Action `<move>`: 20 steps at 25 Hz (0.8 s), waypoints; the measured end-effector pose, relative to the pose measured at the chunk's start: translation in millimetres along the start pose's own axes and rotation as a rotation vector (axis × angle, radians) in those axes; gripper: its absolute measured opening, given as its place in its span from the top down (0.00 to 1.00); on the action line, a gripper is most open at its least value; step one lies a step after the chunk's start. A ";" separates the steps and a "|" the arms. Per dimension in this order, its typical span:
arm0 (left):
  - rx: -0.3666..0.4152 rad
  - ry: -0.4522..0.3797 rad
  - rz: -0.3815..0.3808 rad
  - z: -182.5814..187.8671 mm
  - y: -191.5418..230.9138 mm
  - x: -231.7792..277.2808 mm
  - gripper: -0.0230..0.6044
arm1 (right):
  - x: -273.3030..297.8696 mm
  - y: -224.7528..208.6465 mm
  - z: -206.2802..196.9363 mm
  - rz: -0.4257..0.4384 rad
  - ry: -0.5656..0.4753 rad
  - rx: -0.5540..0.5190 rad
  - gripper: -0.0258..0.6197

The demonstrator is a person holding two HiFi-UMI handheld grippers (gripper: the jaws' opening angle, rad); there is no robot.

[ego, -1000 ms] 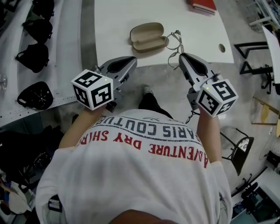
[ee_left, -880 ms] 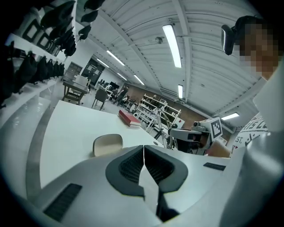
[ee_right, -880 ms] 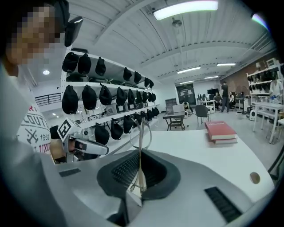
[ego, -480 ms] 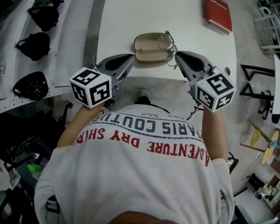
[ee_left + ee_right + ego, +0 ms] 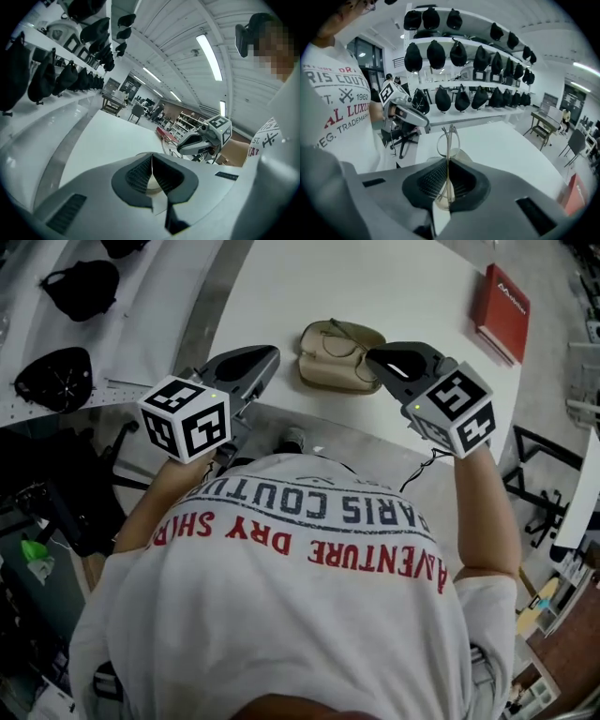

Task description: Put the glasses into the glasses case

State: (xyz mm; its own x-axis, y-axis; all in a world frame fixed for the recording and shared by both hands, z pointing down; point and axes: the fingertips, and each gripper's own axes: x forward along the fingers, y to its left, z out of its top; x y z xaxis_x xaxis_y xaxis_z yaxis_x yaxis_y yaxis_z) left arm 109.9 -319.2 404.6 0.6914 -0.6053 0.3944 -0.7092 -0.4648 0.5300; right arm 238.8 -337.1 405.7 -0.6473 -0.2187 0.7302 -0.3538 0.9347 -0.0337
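Note:
An open beige glasses case (image 5: 328,371) lies near the front edge of the white table (image 5: 412,287). Thin wire-framed glasses (image 5: 345,337) hang over the case's open shell. My right gripper (image 5: 370,357) is shut on them, just right of the case. In the right gripper view the frame (image 5: 448,140) runs between the closed pads and sticks out ahead, with the case (image 5: 461,155) just beyond. My left gripper (image 5: 274,354) hovers at the table edge left of the case, apart from it. Its jaws (image 5: 151,161) meet with nothing between them.
A red book (image 5: 502,298) lies at the table's far right. Shelves with black caps (image 5: 56,381) run along the left, also seen as rows of caps (image 5: 440,54) in the right gripper view. The person's white shirt (image 5: 309,596) fills the foreground.
Both grippers moved forward toward the case. The right one rolled and carried the glasses from the case's right side to above its open shell.

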 end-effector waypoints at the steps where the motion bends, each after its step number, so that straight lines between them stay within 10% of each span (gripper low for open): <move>1: -0.006 -0.003 0.010 -0.8 3.1 0.2 0.92 | 5.7 -1.1 -1.5 0.019 0.020 -0.025 0.91; 20: -0.095 -0.010 0.104 -29.7 42.9 14.5 0.92 | 78.4 10.7 -55.5 0.264 0.278 -0.225 0.91</move>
State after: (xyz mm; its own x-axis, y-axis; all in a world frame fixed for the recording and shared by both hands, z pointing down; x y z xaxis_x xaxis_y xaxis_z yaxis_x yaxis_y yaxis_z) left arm 93.5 -328.8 455.3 0.6128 -0.6538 0.4439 -0.7607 -0.3359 0.5554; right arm 221.7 -328.7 500.5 -0.4788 0.0908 0.8732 -0.0248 0.9928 -0.1168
